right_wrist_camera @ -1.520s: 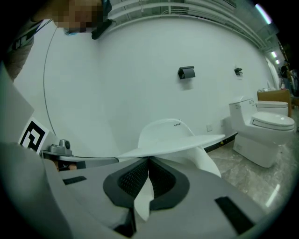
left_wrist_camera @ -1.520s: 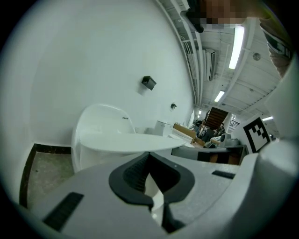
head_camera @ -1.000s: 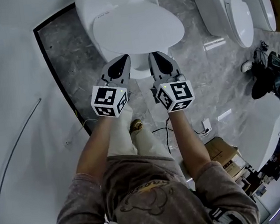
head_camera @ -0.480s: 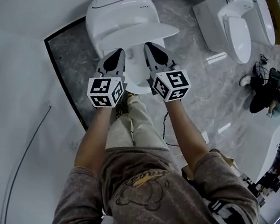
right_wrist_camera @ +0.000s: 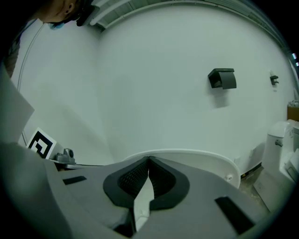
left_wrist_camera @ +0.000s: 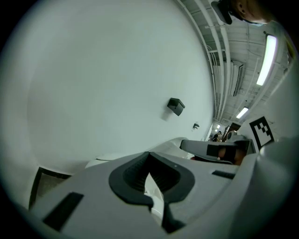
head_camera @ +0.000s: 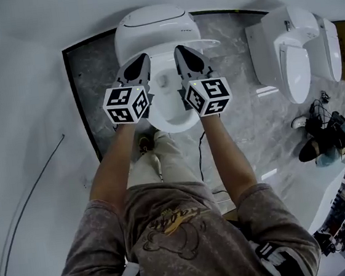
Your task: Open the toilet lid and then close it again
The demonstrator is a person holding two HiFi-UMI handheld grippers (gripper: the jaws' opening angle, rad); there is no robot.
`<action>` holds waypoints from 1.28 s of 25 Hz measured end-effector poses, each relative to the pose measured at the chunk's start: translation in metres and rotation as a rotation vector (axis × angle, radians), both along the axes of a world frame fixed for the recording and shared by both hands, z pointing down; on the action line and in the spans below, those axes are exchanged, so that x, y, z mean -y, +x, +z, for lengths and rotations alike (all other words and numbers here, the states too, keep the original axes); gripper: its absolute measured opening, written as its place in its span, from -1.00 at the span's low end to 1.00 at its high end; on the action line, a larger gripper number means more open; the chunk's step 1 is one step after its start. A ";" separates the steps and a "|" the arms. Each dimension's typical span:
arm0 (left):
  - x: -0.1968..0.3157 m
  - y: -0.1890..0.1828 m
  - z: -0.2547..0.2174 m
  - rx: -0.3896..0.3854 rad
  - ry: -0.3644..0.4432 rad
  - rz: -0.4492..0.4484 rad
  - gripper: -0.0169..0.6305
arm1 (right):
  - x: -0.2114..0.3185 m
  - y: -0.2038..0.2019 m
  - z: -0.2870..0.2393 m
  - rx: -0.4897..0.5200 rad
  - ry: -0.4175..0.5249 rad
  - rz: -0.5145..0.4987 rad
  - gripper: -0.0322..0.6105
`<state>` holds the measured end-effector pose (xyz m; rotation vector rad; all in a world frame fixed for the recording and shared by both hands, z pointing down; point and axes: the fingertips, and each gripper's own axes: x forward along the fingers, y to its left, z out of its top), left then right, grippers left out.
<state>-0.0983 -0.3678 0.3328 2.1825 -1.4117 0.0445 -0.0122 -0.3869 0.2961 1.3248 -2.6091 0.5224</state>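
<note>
Your left gripper (head_camera: 138,67) and right gripper (head_camera: 183,59) both have jaws pressed together, pinching nothing. The half-raised toilet lid (head_camera: 208,42) lies crosswise just beyond both tips, equally near each. Push it up and away.

Raised lid (right_wrist_camera: 201,161) blocks ahead; wall (right_wrist_camera: 154,84) behind; right floor (head_camera: 244,114) free
</note>
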 end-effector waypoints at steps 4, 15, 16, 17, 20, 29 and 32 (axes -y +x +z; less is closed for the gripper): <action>0.027 -0.010 -0.001 0.005 0.000 -0.026 -0.92 | 0.022 -0.010 0.001 0.000 -0.008 -0.027 -0.82; 0.071 -0.028 -0.010 0.026 0.029 -0.090 -0.92 | 0.060 -0.003 -0.002 0.005 0.004 -0.043 -0.82; 0.072 -0.030 -0.014 0.028 0.038 -0.093 -0.92 | 0.061 -0.003 -0.006 0.005 0.013 -0.045 -0.82; 0.075 -0.030 -0.018 0.032 0.045 -0.095 -0.92 | 0.063 -0.002 -0.009 0.005 0.020 -0.048 -0.82; 0.088 -0.030 -0.027 0.044 0.059 -0.101 -0.92 | 0.074 0.000 -0.018 0.001 0.031 -0.049 -0.82; 0.139 -0.030 -0.042 0.073 0.071 -0.103 -0.92 | 0.131 -0.004 -0.026 -0.050 0.031 -0.056 -0.82; 0.146 -0.027 -0.040 0.078 0.057 -0.089 -0.92 | 0.144 -0.004 -0.022 -0.080 0.013 -0.060 -0.82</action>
